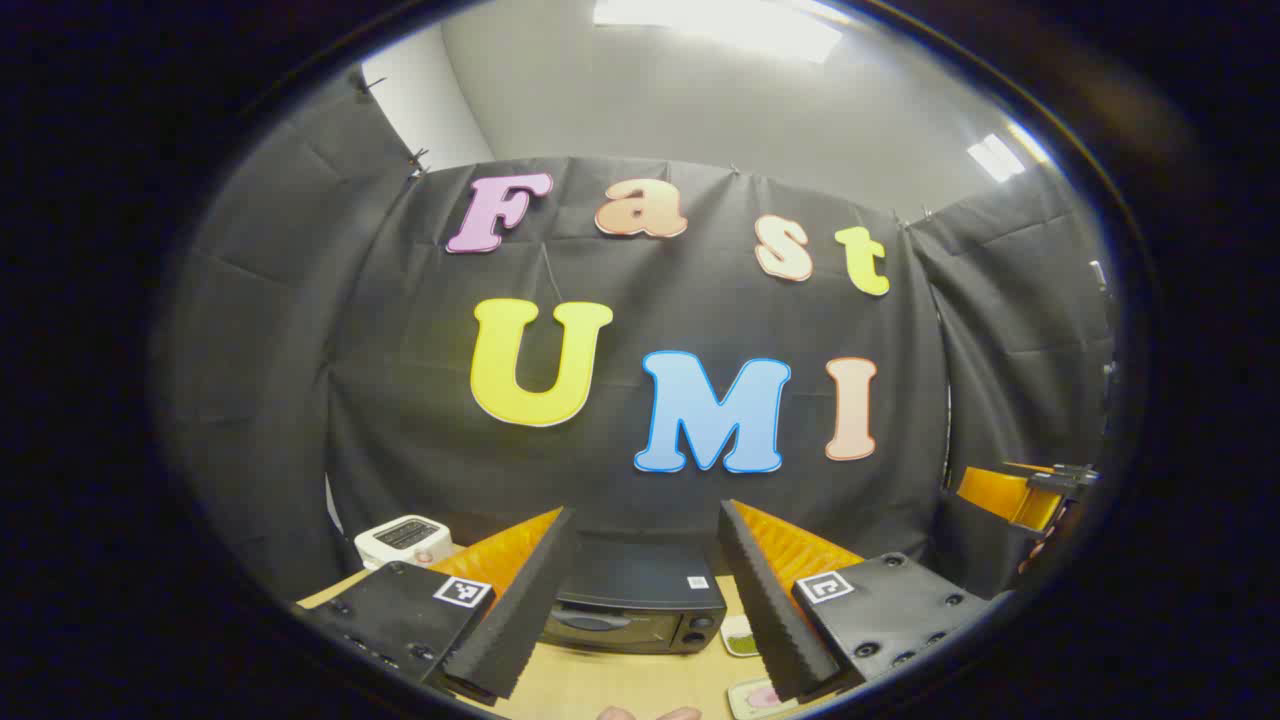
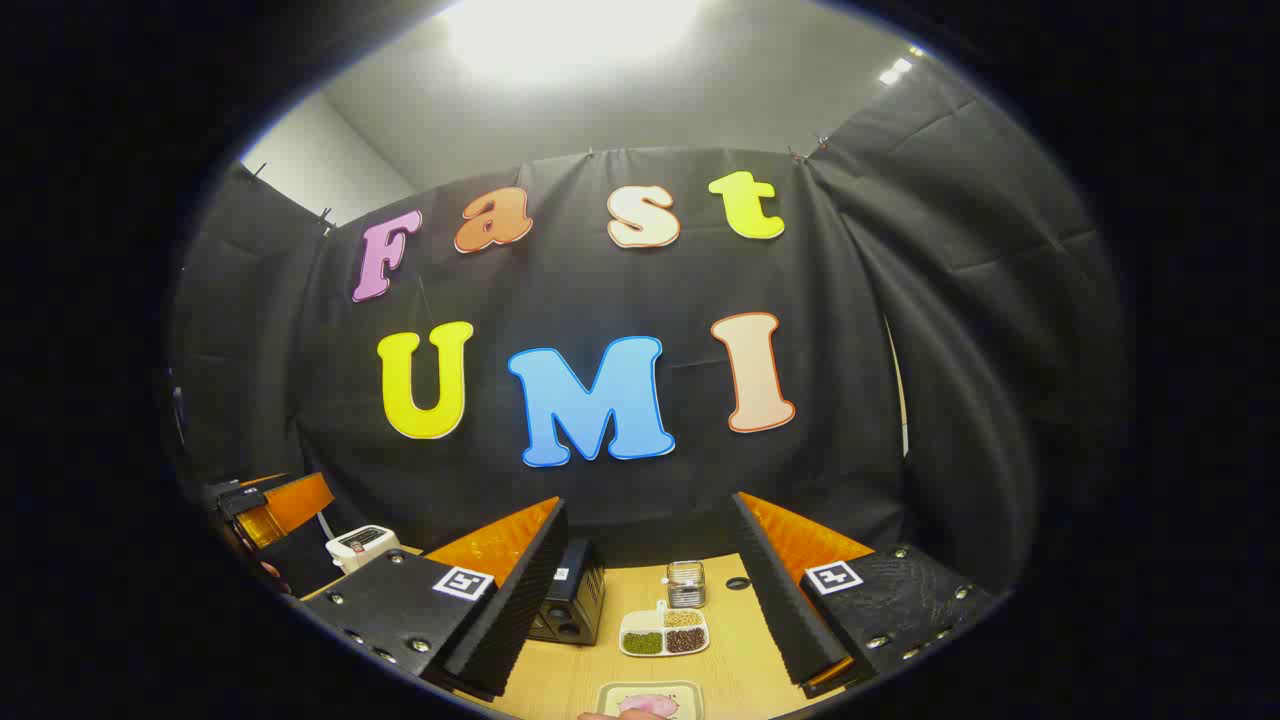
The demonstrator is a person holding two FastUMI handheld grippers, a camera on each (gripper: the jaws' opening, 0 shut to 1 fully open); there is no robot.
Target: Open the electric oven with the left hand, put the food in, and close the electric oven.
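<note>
A black electric oven (image 1: 636, 608) stands on the wooden table (image 1: 620, 685) with its door shut, straight ahead between the fingers of my left gripper (image 1: 640, 680), which is open and holds nothing. In the right gripper view the oven (image 2: 570, 605) is left of centre, partly behind the left finger. My right gripper (image 2: 655, 670) is open and holds nothing. Below it, at the near table edge, lies a white tray with pink food (image 2: 650, 702). The same food tray (image 1: 765, 697) shows at the bottom of the left gripper view. The other gripper (image 1: 1030, 495) appears far right there.
A divided white dish of beans (image 2: 664, 633) and a small glass jar (image 2: 686, 584) sit mid-table right of the oven. A white appliance (image 1: 405, 541) stands at the back left. The left gripper (image 2: 270, 505) shows at the far left of the right gripper view. A fingertip (image 1: 650, 713) peeks in at the bottom.
</note>
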